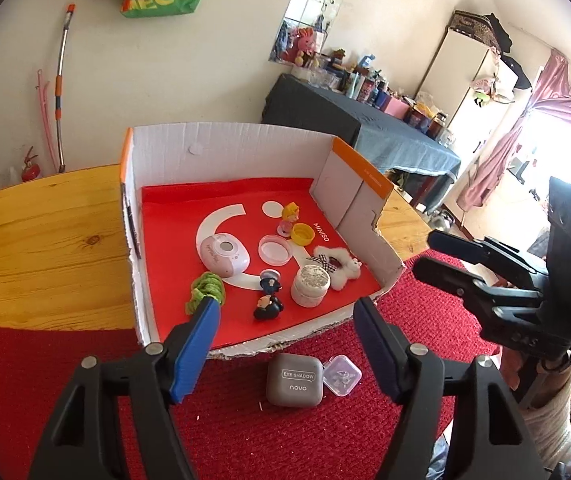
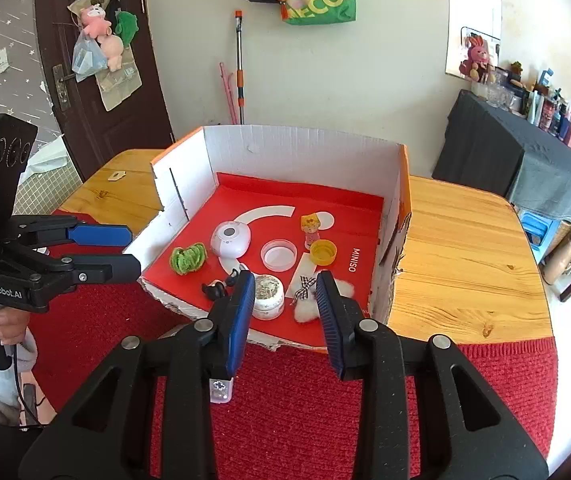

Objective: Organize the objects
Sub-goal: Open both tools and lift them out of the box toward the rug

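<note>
Left wrist view: my left tool hangs spread, nothing between its pads, low in the frame. The grey eye shadow case and clear small box lie just below the cardboard box. My right tool spread too, empty.

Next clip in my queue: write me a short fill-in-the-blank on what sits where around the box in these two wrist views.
1. The grey eye shadow case lies outside the cardboard box, on the ____ knitted cloth.
2. Right beside that case sits a small clear ____ box.
3. The yellow bottle cap rests inside the box next to a small blonde ____.
4. The left gripper and the right gripper both hold ____.

Missing words: red; plastic; figurine; nothing
</note>
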